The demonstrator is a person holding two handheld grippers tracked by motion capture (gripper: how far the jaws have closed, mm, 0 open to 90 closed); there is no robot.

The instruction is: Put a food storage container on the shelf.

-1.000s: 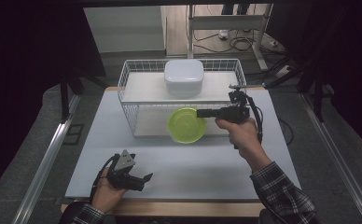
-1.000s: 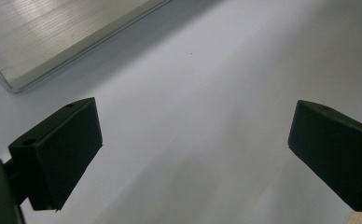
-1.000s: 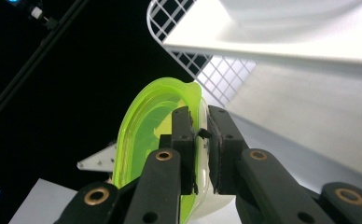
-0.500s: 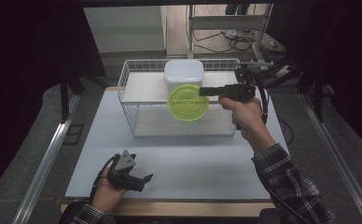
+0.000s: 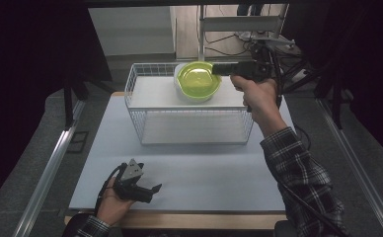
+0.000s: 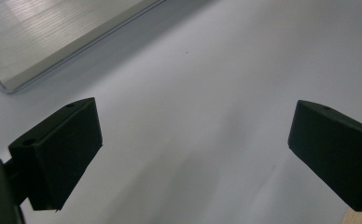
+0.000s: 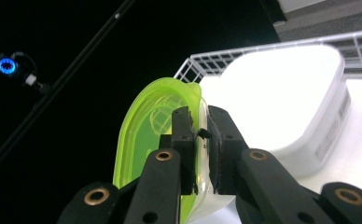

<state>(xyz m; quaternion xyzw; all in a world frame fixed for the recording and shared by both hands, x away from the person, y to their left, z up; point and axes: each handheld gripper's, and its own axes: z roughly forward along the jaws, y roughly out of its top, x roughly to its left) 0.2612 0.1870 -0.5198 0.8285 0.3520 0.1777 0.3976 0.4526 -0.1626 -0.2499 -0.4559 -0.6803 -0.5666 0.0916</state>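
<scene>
white container (image 5: 185,88): mostly hidden under green lid (image 5: 198,80) | lid's lower edge: cut off, right gripper view

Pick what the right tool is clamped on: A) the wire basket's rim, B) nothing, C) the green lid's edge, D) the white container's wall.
C: in the right gripper view the right tool pinches the green lid by its edge, above the white container.
</scene>
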